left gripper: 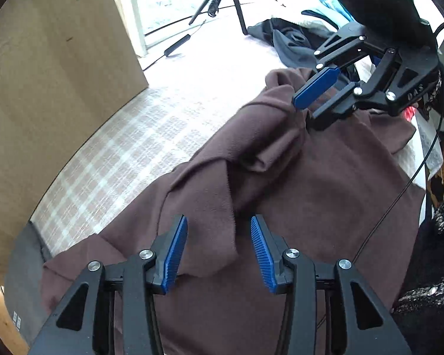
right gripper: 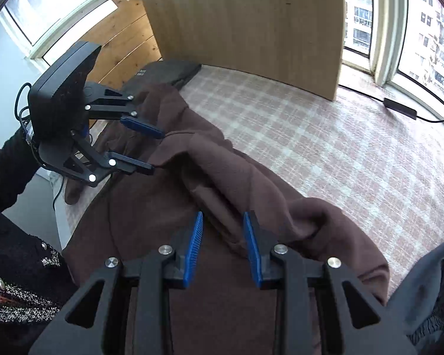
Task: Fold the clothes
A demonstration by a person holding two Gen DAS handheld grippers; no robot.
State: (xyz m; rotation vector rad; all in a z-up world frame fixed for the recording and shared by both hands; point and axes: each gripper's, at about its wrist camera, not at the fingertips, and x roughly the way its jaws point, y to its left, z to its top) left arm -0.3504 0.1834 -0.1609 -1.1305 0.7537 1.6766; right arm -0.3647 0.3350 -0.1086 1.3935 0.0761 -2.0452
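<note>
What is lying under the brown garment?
The brown garment lies on a pink plaid cover that spreads out beyond it. A dark flat object shows past its far edge. Anything directly beneath the cloth is covered.

brown garment (left gripper: 296, 195) is soft, matt, fuzzy fleece cloth. it's lying on a woven plaid bedcover (left gripper: 127, 159), coarse-looking weave. gripper fingers (right gripper: 194, 248) show ribbed blue rubbery pads on matt black plastic, shiny metal bolts; wooden board (right gripper: 251, 26) smooth, matt.

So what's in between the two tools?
Only the rumpled brown garment, with a bunched fold running from the left tool to the right tool; the left wrist view shows it.
</note>
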